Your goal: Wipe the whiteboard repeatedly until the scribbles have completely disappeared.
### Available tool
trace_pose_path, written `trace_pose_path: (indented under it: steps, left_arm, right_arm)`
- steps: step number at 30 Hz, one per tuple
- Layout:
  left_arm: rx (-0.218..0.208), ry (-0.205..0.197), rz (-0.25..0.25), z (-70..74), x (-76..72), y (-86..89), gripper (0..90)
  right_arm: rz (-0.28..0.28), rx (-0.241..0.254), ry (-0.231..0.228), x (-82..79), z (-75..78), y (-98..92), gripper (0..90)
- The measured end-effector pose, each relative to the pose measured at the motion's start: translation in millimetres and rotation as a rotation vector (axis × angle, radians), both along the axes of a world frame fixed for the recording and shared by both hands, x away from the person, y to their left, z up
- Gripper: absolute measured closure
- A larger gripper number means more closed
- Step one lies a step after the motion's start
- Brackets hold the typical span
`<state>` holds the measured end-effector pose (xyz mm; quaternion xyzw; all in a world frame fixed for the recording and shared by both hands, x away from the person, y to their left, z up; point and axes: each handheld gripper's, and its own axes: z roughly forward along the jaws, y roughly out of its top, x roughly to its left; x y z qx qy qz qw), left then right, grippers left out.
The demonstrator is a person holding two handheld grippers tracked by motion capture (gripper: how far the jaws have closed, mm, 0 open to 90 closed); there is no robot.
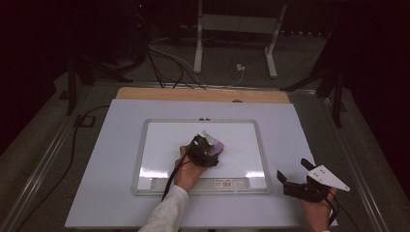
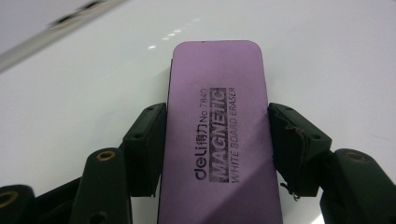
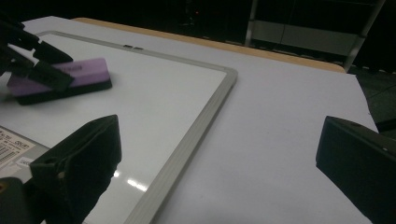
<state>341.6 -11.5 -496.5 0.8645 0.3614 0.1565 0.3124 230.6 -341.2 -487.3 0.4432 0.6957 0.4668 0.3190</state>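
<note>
A purple magnetic whiteboard eraser point(image 2: 219, 135) lies flat on the whiteboard point(image 1: 164, 145), near its middle. My left gripper point(image 1: 209, 147) is shut on the eraser, one black pad pressing each long side point(image 2: 149, 144). In the right gripper view the eraser point(image 3: 70, 77) lies at far left with the left gripper's jaws across it. My right gripper point(image 1: 296, 170) rests at the table's front right, off the board, its jaws wide open with nothing between them. The board's white surface looks clean around the eraser.
The whiteboard has a grey frame point(image 3: 196, 126) and a barcode label on its near edge point(image 1: 227, 182). It lies on a large white sheet point(image 1: 290, 130) over a wooden tabletop point(image 1: 145, 93). Cables and a metal stand point(image 1: 232, 29) are on the floor beyond.
</note>
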Motion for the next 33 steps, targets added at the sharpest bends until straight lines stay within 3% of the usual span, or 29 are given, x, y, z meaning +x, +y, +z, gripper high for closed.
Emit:
trace_pose_path:
  steps: [1, 3, 9, 11, 13, 15, 21, 23, 28, 33]
  left_arm:
    - [0.01, -0.009, -0.018, 0.0, -1.1, -1.4, 41.5]
    - [0.007, -0.008, -0.007, -0.2, 0.9, 0.5, 41.5]
    - [0.061, -0.046, 0.139, -0.9, 16.8, 22.0, 41.4]
    - [0.05, -0.032, 0.183, -1.1, 21.2, 30.1, 41.5]
    - [0.037, -0.02, 0.194, -1.1, 22.4, 32.5, 41.5]
    - [0.051, -0.028, 0.18, -0.6, 20.0, 28.5, 41.4]
    - [0.021, -0.02, 0.015, -1.1, 8.7, 11.6, 41.4]
    - [0.017, -0.017, 0.005, -1.1, 9.0, 11.8, 41.4]
    - [0.03, -0.021, 0.081, -1.2, 19.0, 22.5, 41.4]
    - [0.038, -0.016, 0.219, -1.3, 33.8, 48.6, 41.4]
  right_arm:
    - [0.0, 0.0, -0.001, -0.1, 0.0, -0.1, 0.7]
    - [-0.002, 0.001, 0.0, -0.4, 0.2, -0.4, 0.6]
    - [-0.005, 0.002, -0.002, -0.9, 0.3, -2.3, 0.6]
    - [-0.006, 0.004, -0.001, -0.8, 0.2, -2.5, 0.7]
    - [-0.005, 0.003, -0.001, -0.6, 0.1, -2.1, 0.7]
    - [-0.004, 0.002, -0.001, -0.5, 0.1, -1.2, 0.6]
    - [-0.002, 0.0, 0.0, -0.6, 0.1, -0.2, 0.7]
    - [-0.003, -0.001, 0.0, -0.6, 0.1, -0.7, 0.7]
    - [-0.006, 0.0, -0.001, -0.7, 0.3, -2.0, 0.7]
    - [-0.009, 0.002, -0.001, -0.8, 0.2, -3.1, 0.7]
